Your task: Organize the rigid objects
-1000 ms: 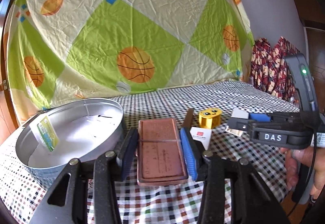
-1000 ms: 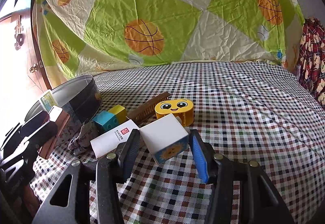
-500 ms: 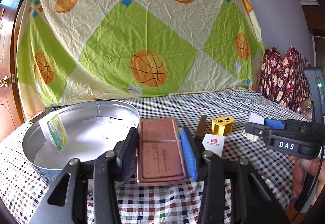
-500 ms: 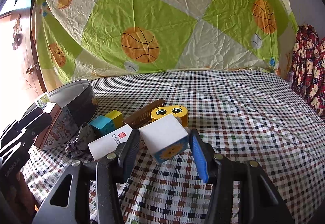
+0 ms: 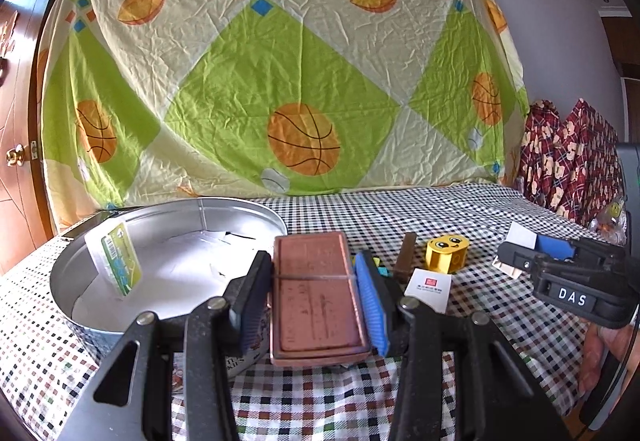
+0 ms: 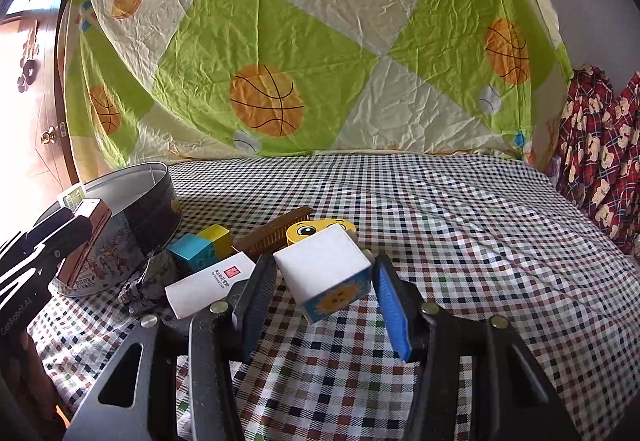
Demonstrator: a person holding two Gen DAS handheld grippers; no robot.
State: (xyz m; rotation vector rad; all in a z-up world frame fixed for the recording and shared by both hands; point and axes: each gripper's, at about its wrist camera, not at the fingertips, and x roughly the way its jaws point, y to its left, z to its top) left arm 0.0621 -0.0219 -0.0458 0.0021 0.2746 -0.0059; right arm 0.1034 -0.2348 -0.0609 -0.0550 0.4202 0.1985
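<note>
My left gripper [image 5: 316, 293] is shut on a flat copper-brown case [image 5: 316, 293] with a band around it, held just right of a round metal tin [image 5: 168, 209]. A green-and-white packet [image 5: 116, 261] leans inside the tin. My right gripper [image 6: 320, 293] is shut on a white cube box [image 6: 326, 273] with a sun picture on its blue face, held tilted above the checked cloth. In the left wrist view the right gripper [image 5: 520, 253] hangs at the right with that box. In the right wrist view the left gripper [image 6: 76, 225] holds the case by the tin [image 6: 132, 201].
Between the grippers lie a yellow smiley block [image 5: 446, 253], a brown comb [image 6: 276, 233], a white card box [image 6: 210, 283], a blue cube [image 6: 192, 251], a yellow cube [image 6: 218, 237] and a crumpled dark wrapper [image 6: 152, 273]. A hand [image 5: 604, 345] holds the right gripper. Checked cloth stretches right.
Both grippers have tipped upward a little, so the table sits lower in each view. Each still holds its object, and the things on the cloth lie as before.
</note>
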